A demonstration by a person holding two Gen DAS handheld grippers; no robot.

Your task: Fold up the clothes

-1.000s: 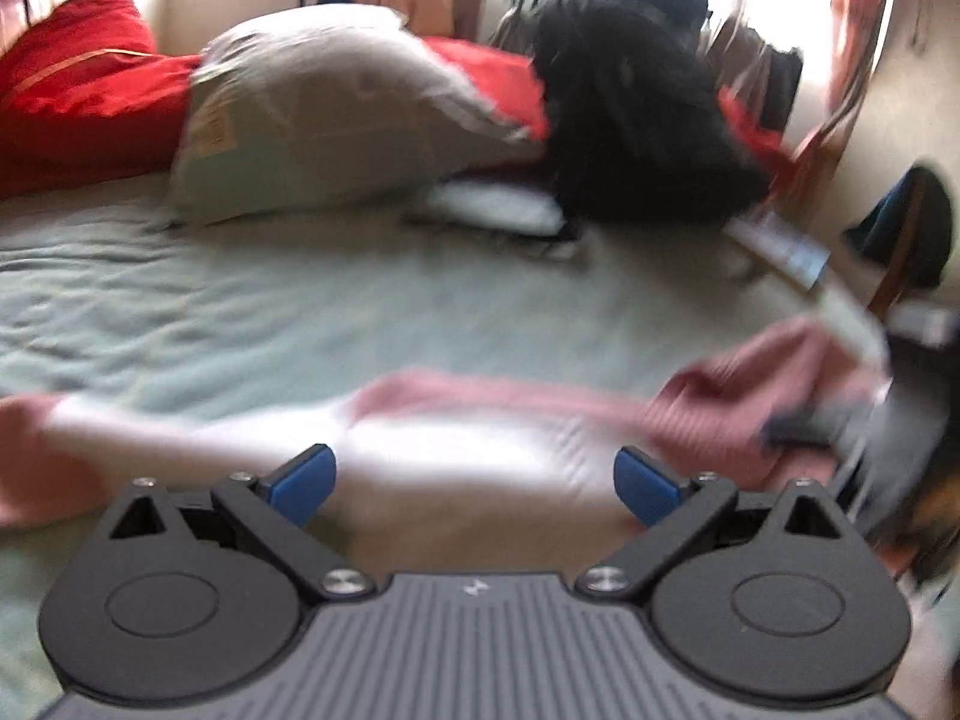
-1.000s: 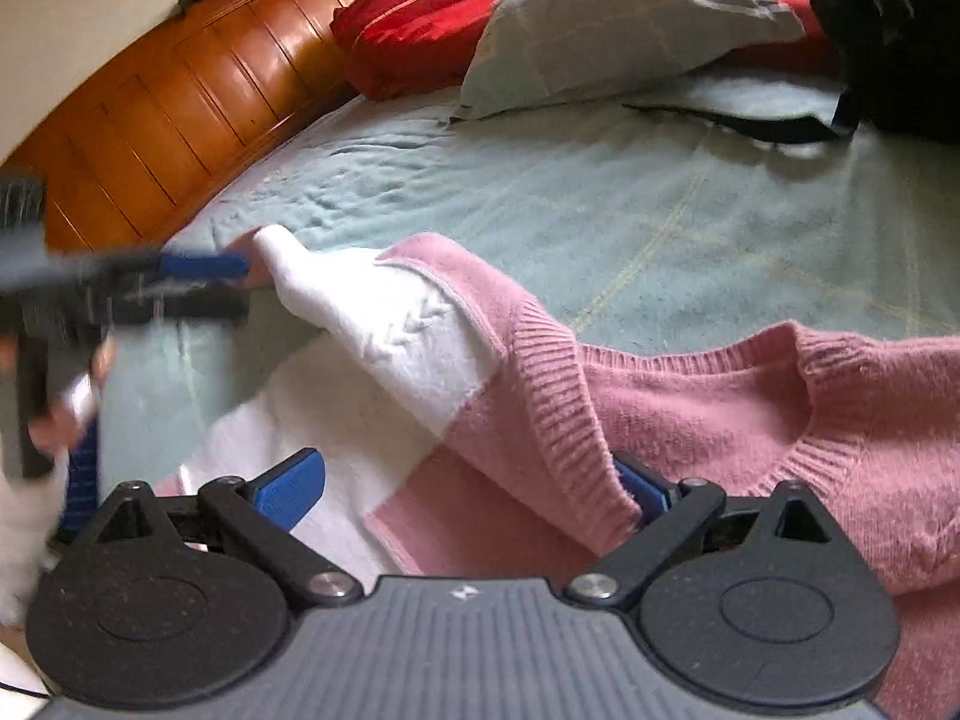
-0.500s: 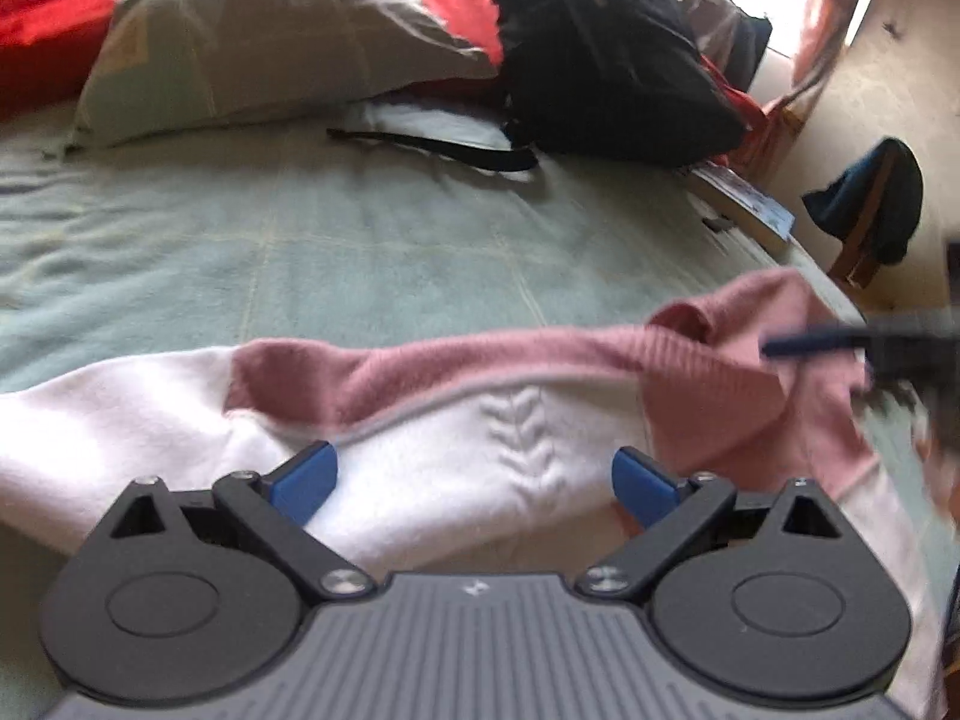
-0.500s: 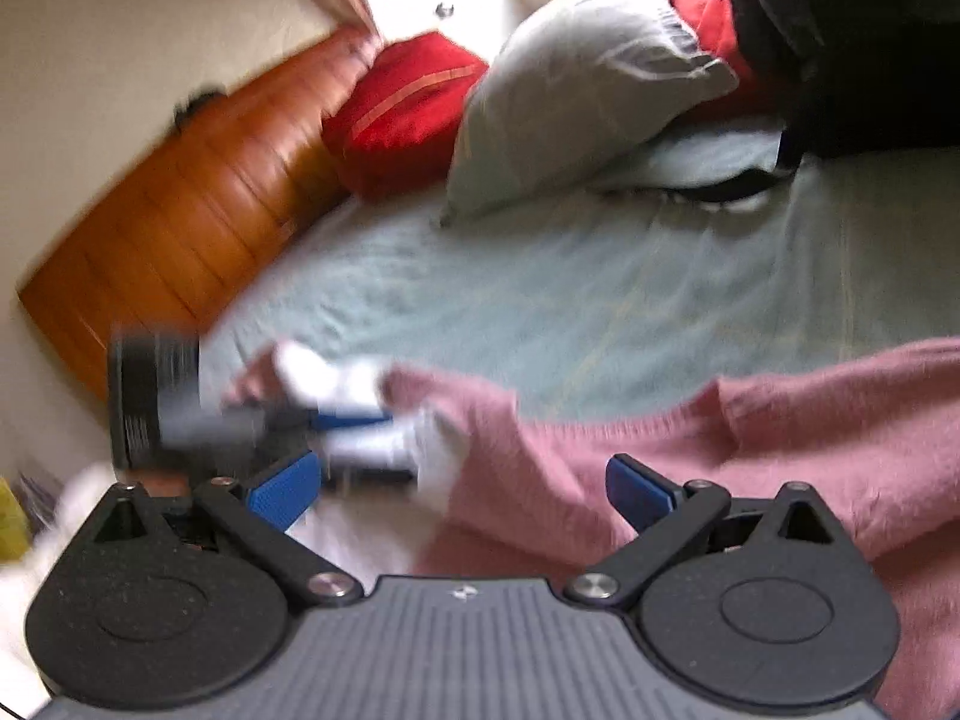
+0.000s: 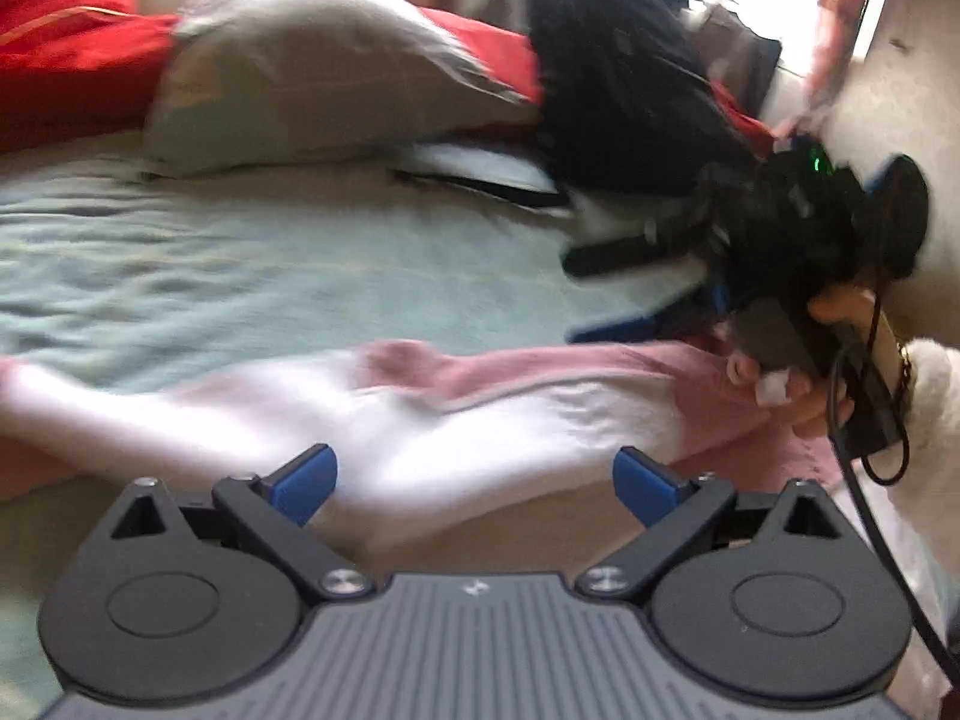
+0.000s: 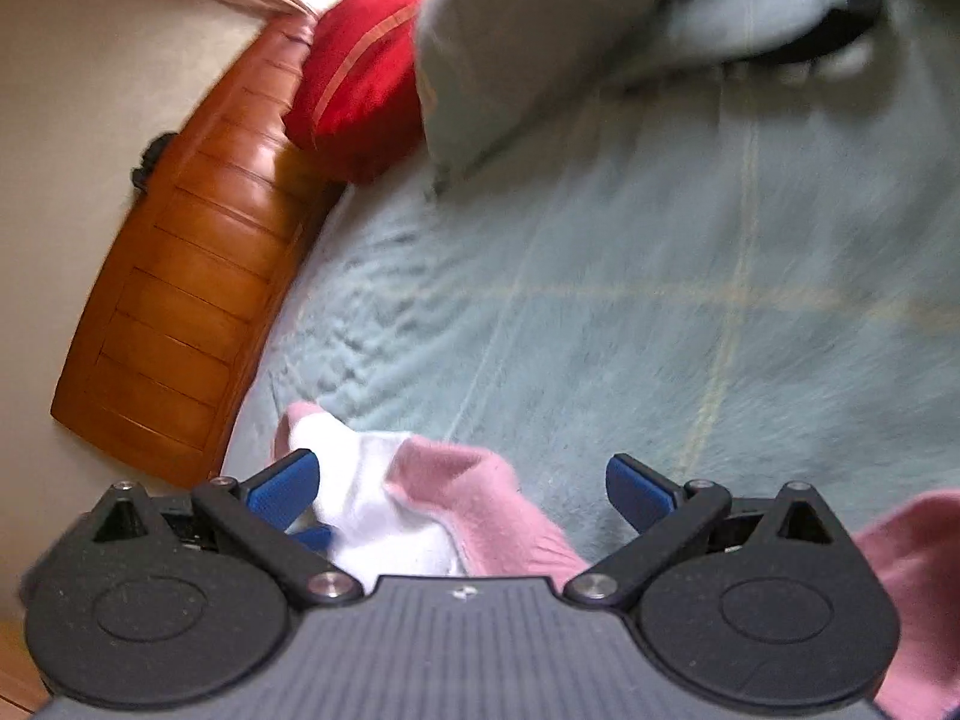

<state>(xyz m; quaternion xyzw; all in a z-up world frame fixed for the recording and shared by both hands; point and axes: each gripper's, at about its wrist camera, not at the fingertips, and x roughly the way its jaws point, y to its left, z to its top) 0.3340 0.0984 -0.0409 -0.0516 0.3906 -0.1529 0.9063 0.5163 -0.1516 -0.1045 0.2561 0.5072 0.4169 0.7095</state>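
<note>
A pink and white knit sweater (image 5: 480,396) lies stretched across the pale green bed sheet (image 5: 240,276). My left gripper (image 5: 474,480) is open, its blue fingertips spread wide at the near edge of the white part. A hand (image 5: 810,396) holds my right gripper (image 5: 600,291) at the right, over the sweater's pink end, fingers apart and pointing left. In the right wrist view the right gripper (image 6: 459,483) stands open above a bunched pink and white fold of the sweater (image 6: 432,498). Nothing is clamped in either gripper.
A grey pillow (image 5: 312,66), red pillows (image 5: 66,42) and a black backpack (image 5: 624,84) lie along the far side of the bed. A wooden headboard (image 6: 192,276) curves along the left in the right wrist view. Bare sheet (image 6: 660,300) stretches beyond the sweater.
The right gripper has risen and swung over the sweater's pink end, now plainly seen with its hand in the left wrist view. The left gripper's view shifted back and left. Both stayed open.
</note>
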